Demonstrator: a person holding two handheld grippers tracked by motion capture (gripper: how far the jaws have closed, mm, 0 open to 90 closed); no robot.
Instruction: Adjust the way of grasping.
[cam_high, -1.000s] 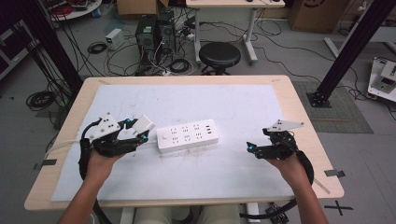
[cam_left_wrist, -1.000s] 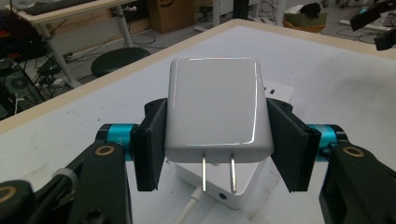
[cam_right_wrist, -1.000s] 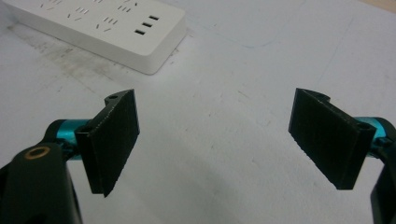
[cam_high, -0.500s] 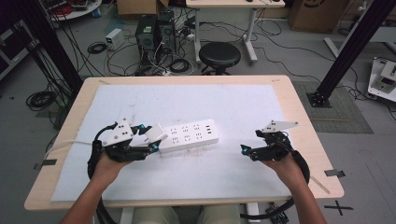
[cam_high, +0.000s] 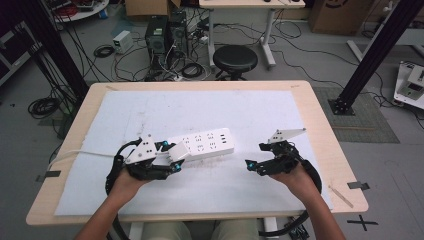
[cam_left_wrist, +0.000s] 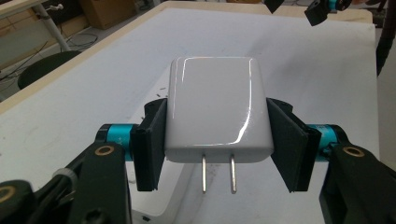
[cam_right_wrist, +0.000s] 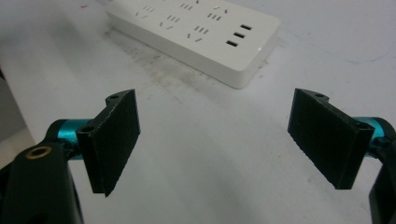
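In the high view, the left tongs (cam_high: 176, 159) sit at the near left of the tabletop (cam_high: 320, 125), closed on a white charger (cam_high: 179, 151) that lies just at the left end of the white power strip (cam_high: 202, 142). Whether the charger touches the strip is hard to tell from this height. The strip lies on the white mat (cam_high: 250, 110) near the middle of the tabletop, with its long side running left to right and slightly tilted. The right tongs (cam_high: 256, 161) rest low over the mat to the right of the strip, apart from it, and nothing lies between their tips.

In the left gripper view, the left tongs (cam_left_wrist: 215, 140) grip the charger (cam_left_wrist: 215, 107) by its two side faces, one black pad (cam_left_wrist: 150, 140) on each. The charger's two metal prongs (cam_left_wrist: 218, 173) point toward the camera and downward. Below the prongs shows a white edge of the power strip (cam_left_wrist: 163, 203). The right tongs' tips (cam_left_wrist: 317, 10) appear far off at the top edge.

In the right gripper view, the right tongs (cam_right_wrist: 224, 140) stand wide open with only the bare mat (cam_right_wrist: 210, 177) between their pads (cam_right_wrist: 114, 140). The power strip (cam_right_wrist: 196, 32) lies ahead of them, its end with three USB slots (cam_right_wrist: 238, 35) nearest to the tongs.
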